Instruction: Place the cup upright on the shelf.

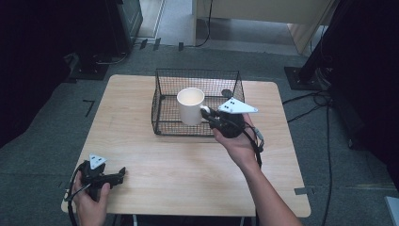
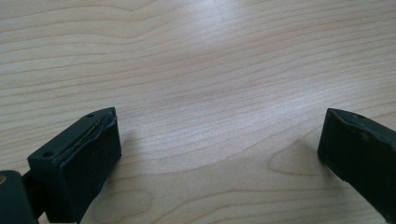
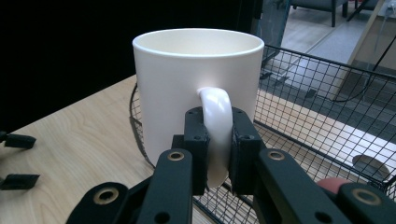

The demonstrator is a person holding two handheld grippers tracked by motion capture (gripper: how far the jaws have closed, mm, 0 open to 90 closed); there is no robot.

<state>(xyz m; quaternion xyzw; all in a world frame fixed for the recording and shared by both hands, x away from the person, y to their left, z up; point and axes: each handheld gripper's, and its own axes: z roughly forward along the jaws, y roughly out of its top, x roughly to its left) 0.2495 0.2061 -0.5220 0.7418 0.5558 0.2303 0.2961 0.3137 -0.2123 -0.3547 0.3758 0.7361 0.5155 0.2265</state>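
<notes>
R jaws, clamped: mug (image 3: 196,93) handle, over basket (image 3: 322,116)

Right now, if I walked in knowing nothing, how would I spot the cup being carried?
Look at the wooden table and find the black wire basket on its far half. Over the basket, the right gripper holds a white mug by its handle. It is the one pale, smooth, round thing there, upright and open-topped, while all else near it is dark mesh or black metal.

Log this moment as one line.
right gripper: shut on mug handle | mug: held upright over wire basket | left gripper: open, above table
</notes>
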